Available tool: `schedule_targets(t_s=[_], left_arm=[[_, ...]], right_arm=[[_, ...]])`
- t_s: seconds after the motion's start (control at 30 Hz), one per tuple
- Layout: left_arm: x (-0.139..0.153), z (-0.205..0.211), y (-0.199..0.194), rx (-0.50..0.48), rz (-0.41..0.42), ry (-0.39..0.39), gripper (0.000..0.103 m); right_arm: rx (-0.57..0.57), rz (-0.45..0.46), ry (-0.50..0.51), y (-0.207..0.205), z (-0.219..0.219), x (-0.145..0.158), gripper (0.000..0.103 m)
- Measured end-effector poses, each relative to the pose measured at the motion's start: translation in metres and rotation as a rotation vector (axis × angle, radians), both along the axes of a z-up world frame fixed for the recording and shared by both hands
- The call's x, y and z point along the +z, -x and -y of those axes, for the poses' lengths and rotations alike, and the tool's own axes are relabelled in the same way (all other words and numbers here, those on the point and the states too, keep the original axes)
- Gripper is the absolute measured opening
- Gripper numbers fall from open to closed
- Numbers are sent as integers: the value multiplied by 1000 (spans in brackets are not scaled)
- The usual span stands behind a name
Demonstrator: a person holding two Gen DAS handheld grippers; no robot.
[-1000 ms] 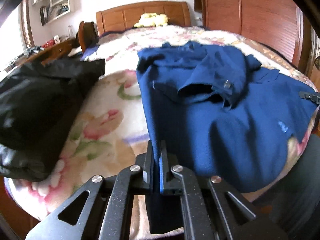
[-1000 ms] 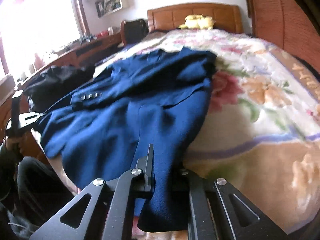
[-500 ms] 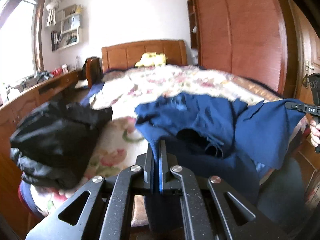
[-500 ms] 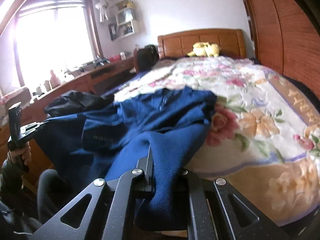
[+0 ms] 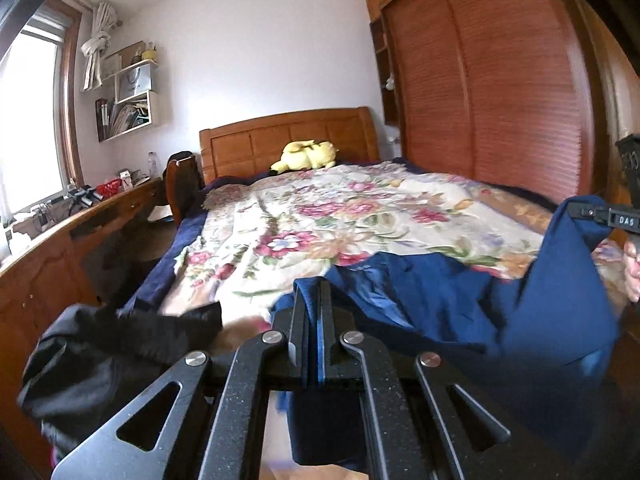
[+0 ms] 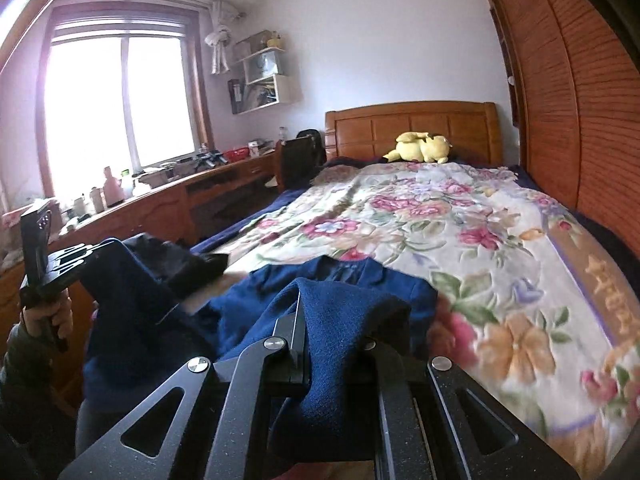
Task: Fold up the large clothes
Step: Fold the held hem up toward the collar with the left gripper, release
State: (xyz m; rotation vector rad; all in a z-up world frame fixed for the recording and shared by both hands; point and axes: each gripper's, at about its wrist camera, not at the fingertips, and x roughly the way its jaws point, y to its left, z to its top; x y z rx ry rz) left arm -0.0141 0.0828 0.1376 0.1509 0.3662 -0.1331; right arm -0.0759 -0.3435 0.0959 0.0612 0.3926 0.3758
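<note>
The left gripper [image 5: 314, 304] has its two black fingers pressed together on a fold of the dark blue woollen jacket [image 5: 460, 300], the cloth showing as a thin strip between them. The right gripper [image 6: 320, 320] pinches another part of the same jacket; thick blue cloth drapes over its right finger and hides it, so only the left finger's edge shows. The jacket is lifted at both pinched points and sags between them over the foot edge of the bed's floral quilt [image 5: 360, 216]; its lower part hangs below the bed edge, cut off behind the gripper frames. A crumpled black garment [image 5: 104, 352] lies at the bed's near left corner, its shape hard to make out. A yellow plush toy [image 6: 420, 148] rests at the head edge, against the wooden headboard [image 6: 412, 124]. The near quilt is blurred in the right wrist view.
</note>
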Motion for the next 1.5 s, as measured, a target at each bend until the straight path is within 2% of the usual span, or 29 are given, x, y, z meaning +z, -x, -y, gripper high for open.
schedule_targets(t_s=[0.1, 0.17, 0.33, 0.5, 0.63, 0.73, 0.83, 0.9, 0.93, 1.0, 1.03, 1.07, 1.23, 1.3, 1.5], left_arm=[[-12, 2, -46, 40, -6, -34, 3], [-23, 2, -81, 57, -43, -64, 3], [-32, -13, -141, 107, -78, -79, 3], [-47, -30, -218, 183, -131, -103, 3], [-74, -40, -257, 180, -209, -49, 3], [-88, -40, -262, 177, -237, -23, 3], [-93, -38, -258, 180, -242, -39, 11], [-90, -39, -254, 163, -246, -29, 35], [-86, -40, -250, 152, -244, -22, 38], [-81, -39, -240, 146, -245, -21, 38], [-77, -39, -235, 135, -244, -15, 39], [-75, -38, -230, 126, -245, -12, 39], [-76, -25, -191, 56, -245, 0, 40], [-83, -19, -176, 33, -253, 13, 44], [-116, -8, -135, 8, -290, -6, 45]], right_arm=[[-22, -39, 12, -54, -3, -12, 6], [-40, -81, 21, -98, -8, -22, 6], [-80, -141, 56, -175, -18, -32, 6], [-159, -185, 40, -254, -11, -39, 6], [-169, -287, 103, -314, -27, -73, 6], [-157, -305, 165, -327, -48, -86, 6], [-155, -316, 174, -333, -57, -93, 8], [-159, -326, 171, -333, -57, -91, 12], [-152, -331, 161, -331, -57, -89, 15], [-134, -360, 133, -336, -53, -87, 31], [-125, -377, 116, -336, -49, -85, 48], [-113, -383, 106, -333, -48, -84, 55], [-107, -364, 144, -309, -35, -81, 61], [-114, -362, 171, -297, -35, -80, 62], [-126, -327, 214, -241, -32, -80, 63]])
